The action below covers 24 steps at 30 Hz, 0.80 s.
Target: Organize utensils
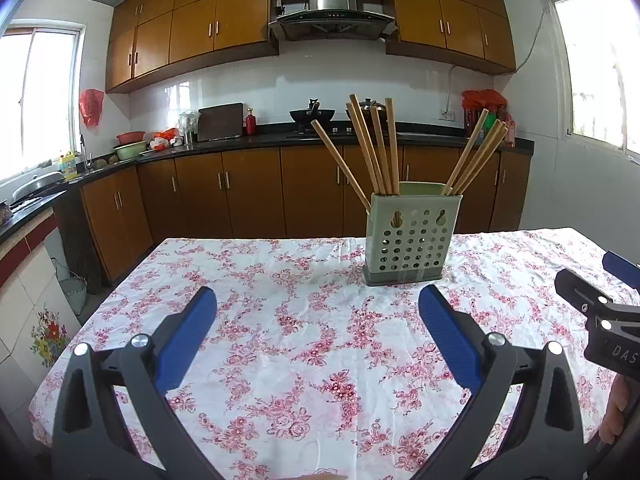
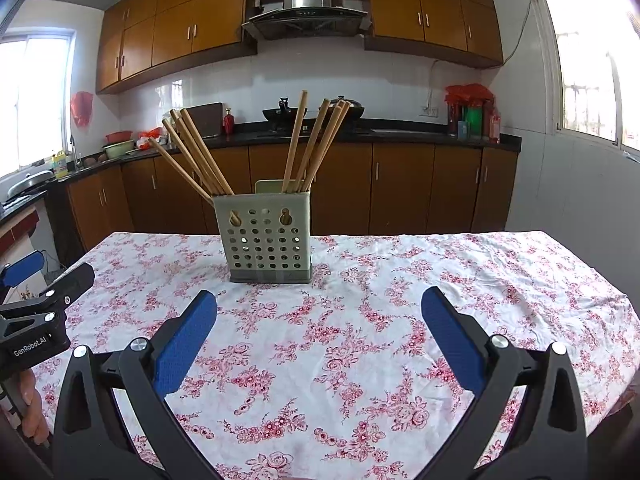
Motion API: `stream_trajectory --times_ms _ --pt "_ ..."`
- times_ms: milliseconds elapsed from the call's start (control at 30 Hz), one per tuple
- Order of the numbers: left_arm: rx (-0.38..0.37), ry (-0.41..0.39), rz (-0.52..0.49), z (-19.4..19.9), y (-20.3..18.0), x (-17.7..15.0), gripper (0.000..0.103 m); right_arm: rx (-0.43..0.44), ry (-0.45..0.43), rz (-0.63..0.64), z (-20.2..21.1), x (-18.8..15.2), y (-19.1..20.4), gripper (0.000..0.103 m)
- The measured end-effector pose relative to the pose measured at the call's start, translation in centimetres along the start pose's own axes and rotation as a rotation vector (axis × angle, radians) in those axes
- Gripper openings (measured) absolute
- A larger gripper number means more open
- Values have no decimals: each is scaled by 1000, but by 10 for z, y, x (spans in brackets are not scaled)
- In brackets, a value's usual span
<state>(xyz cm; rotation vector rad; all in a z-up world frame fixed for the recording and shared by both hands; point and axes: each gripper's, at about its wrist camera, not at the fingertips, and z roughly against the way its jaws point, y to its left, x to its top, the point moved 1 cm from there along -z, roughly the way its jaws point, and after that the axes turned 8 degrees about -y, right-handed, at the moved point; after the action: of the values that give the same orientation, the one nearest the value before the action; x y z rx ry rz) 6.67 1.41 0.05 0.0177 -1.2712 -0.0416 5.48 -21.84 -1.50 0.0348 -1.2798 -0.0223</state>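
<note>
Chopsticks (image 1: 370,148) fill holder (image 1: 410,240); both grippers empty, spread.

The left gripper (image 1: 318,304) hangs agape over the table (image 1: 256,264), facing a holder (image 1: 410,236) of chopsticks (image 1: 374,148).

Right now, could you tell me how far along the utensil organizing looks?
It looks finished or nearly so: the chopsticks stand in the green holder, in two leaning bunches. Nothing is in hand; the left gripper and right gripper are both open. No loose utensils show on the tablecloth.
</note>
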Motion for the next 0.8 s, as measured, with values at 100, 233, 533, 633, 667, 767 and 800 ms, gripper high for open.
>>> stream_trajectory --times_ms 100,233,533,633,667,767,800 --pt "0 2 6 -1 1 0 99 2 1 -1 0 0 0 101" --pt "-3 1 7 0 0 -1 99 3 1 -1 0 0 0 101" --pt "-8 7 11 -1 1 -2 99 3 3 -5 -1 -1 -1 101" --pt "-7 7 11 -1 0 -2 99 4 4 -7 -1 -1 -2 101" --pt "-8 7 11 -1 0 -2 99 4 4 -8 -1 -1 -2 101" --pt "-8 6 11 -1 0 -2 99 4 4 -8 -1 -1 -3 101" --pt "-9 6 11 -1 0 -2 99 5 3 -8 -1 -1 -3 101"
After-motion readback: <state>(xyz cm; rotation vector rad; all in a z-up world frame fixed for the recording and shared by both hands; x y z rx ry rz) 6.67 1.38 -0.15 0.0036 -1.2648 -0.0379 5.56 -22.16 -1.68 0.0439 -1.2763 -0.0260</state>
